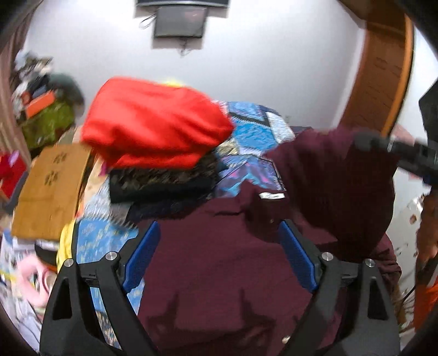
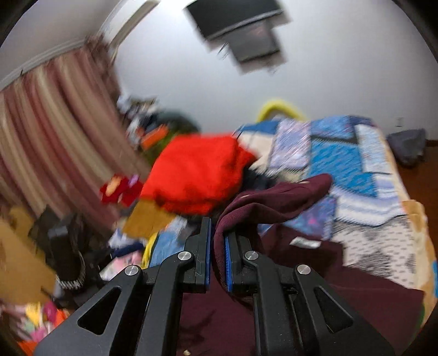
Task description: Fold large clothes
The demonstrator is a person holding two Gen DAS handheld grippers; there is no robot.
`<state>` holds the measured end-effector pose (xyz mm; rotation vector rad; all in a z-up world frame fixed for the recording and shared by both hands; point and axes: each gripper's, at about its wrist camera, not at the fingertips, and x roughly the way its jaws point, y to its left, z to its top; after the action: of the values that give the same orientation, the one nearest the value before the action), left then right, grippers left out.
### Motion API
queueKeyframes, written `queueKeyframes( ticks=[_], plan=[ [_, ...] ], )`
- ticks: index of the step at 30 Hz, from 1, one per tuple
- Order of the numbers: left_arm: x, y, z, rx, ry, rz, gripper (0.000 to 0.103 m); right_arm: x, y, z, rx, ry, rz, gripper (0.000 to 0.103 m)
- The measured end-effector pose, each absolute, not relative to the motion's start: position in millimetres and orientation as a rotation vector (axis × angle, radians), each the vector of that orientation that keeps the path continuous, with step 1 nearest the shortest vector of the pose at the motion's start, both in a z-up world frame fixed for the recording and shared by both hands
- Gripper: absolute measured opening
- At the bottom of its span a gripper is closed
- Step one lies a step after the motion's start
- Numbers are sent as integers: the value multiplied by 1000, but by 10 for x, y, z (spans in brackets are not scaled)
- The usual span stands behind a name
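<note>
A bed (image 2: 353,175) with a blue patchwork cover, set against a white wall (image 1: 260,63). Striped pink curtains (image 2: 54,131) on one side, a dark screen (image 1: 179,22) high on the wall, a brown card box (image 1: 46,191) beside the bed. A red cloth (image 1: 153,123) heaped on top of darker folded clothes (image 1: 161,183), well blurred, so maybe a jumper. Spread over the near part of the bed, a big dark red top (image 1: 219,263) with a small white label near the neck. Left gripper (image 1: 219,254) wide apart above the top, pinching nothing. Right gripper (image 2: 217,241) squeezed tight on a fold of the top, lifting that edge up off the bed.
</note>
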<state>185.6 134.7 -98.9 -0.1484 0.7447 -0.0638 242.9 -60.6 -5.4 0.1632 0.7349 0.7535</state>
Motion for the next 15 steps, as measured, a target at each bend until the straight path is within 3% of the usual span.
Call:
queueKeyframes(
  ticks=[9, 15],
  plan=[
    [1826, 1580, -1578, -286, 897, -47, 88, 2710, -371, -745, 24, 941, 659, 10],
    [2040, 1486, -1872, -397, 986, -143, 88, 2773, -892, -728, 72, 947, 515, 35]
  ],
)
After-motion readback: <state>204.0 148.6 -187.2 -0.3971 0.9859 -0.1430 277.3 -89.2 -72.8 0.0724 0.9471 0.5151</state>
